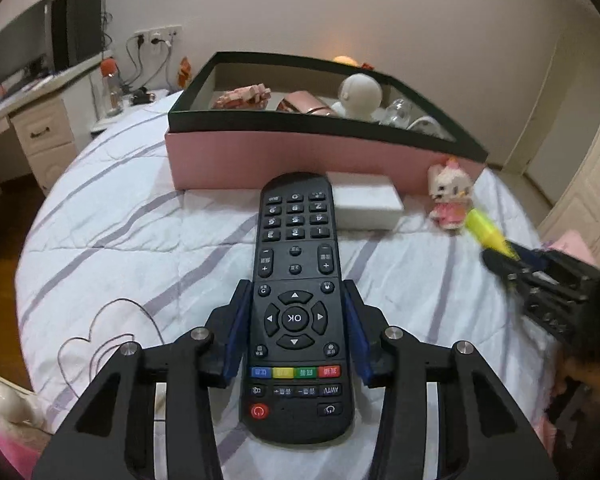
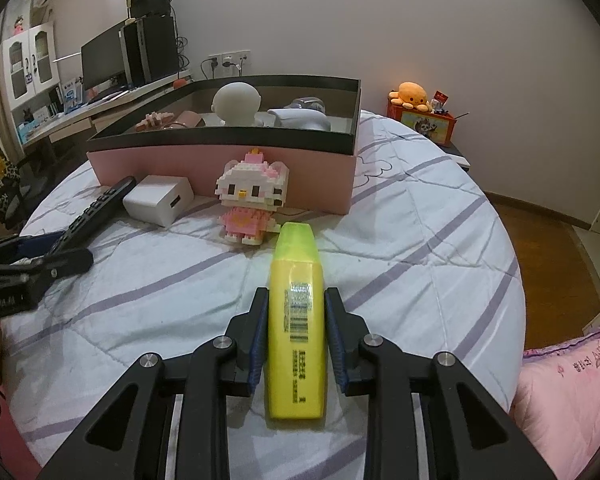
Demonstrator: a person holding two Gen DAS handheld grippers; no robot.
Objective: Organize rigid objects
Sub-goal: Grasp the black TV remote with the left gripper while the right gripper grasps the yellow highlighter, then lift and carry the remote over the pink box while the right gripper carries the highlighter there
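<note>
Some toys sit in our pink box (image 1: pixel 300 156). Our left gripper (image 1: pixel 296 300) squeezes the remote (image 1: pixel 296 280), our right gripper (image 2: pixel 296 312) squeezes the yellow highlighter (image 2: pixel 296 320); the block cat (image 2: pixel 254 196) and white charger (image 2: pixel 158 198) wait.

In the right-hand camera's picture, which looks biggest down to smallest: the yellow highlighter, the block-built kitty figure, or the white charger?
1. Yellow highlighter, but it sits closest to the camera, so it may only look biggest.
2. Kitty figure.
3. White charger, not much smaller than the kitty, and both stand about equally far away.

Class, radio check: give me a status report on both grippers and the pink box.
Left gripper shut on remote. Right gripper shut on yellow highlighter. Pink box ahead, open. Block-built cat figure and white charger stand before it.
</note>
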